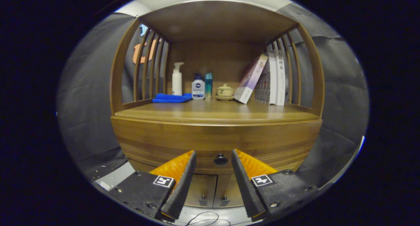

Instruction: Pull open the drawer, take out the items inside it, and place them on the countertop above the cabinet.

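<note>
Drawer [216, 142] sitting shut under the surface [216, 113], knob [220, 159] just ahead betw. the jaws. Gripper [213, 160] is hanging w/ jaws apart, nothing held. Should be centring on knob, clamping squarely, then pulling straight back.

A booth staged as a home: a wooden cabinet [216, 137] holding toiletry bottles [198, 87] and books [272, 78].

Gripper view; level, near drawer [216, 144] front
</note>
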`<state>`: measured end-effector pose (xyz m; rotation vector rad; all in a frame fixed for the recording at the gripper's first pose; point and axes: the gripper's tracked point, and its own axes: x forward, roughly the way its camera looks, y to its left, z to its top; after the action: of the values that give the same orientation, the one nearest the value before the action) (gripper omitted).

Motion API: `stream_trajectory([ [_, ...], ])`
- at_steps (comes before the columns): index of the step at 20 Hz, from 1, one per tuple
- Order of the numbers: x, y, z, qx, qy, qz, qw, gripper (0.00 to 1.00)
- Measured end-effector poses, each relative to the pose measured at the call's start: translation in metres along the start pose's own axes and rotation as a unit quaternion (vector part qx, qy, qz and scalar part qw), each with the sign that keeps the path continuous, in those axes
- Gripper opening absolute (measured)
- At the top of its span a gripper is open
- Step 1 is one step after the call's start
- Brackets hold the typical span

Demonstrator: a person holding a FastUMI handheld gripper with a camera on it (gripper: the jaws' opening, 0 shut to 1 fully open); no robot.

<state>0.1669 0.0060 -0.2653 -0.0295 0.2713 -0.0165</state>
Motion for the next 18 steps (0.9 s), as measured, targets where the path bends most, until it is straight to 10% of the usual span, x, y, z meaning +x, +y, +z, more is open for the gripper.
stream_trajectory([
  [10,0.018,-0.017,-0.008,0.007,0.002,-0.034,0.999,0.35],
  [18,0.021,-0.018,-0.01,-0.002,0.008,-0.04,0.999,0.36],
])
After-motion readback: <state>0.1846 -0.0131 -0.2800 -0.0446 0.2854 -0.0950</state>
